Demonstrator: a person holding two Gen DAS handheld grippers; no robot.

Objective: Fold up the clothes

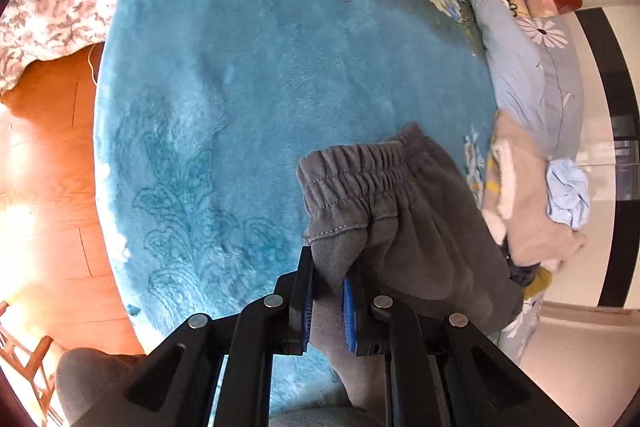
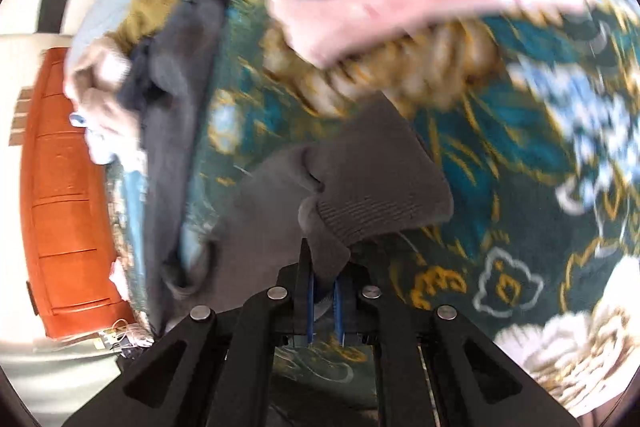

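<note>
Above the teal plush blanket (image 1: 248, 75), left gripper (image 1: 326, 301) pinches grey sweatpants (image 1: 408, 227) just below the waistband; right gripper (image 2: 324, 301) clamps a ribbed cuff (image 2: 384, 203). Garment lifted; judgement: keep both ends taut, lower evenly.
</note>
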